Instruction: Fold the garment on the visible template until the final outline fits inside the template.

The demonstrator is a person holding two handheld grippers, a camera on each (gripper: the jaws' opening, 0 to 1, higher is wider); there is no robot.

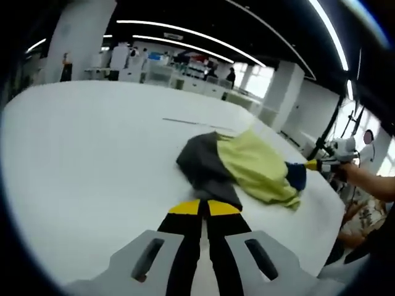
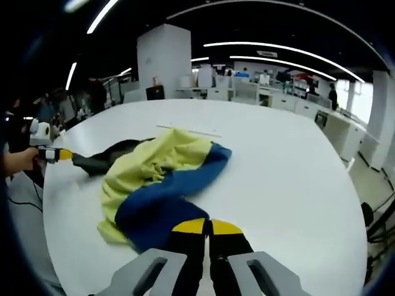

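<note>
No brand, label or readable writing can be made out on anything here. In the left gripper view, the left gripper rises from the bottom with its two black, yellow-tipped jaws pressed together, clamped on the dark grey edge of the garment, which lies crumpled on the white worktop. The garment shows a dark grey part nearest the jaws, a pale yellow middle and a blue end farthest away. At that blue end the right gripper comes in from the right, its yellow tip touching the cloth, held by a person's hand; whether its jaws are pinched cannot be told from here. A thin dark line is marked on the worktop just beyond the garment. In the right gripper view, the right gripper has its yellow-tipped jaws closed together on the blue edge of the garment, which spreads away from it, blue first, then yellow, then dark grey. At the far dark end the left gripper meets the cloth from the left. The thin line runs just behind the garment on the worktop.
</note>
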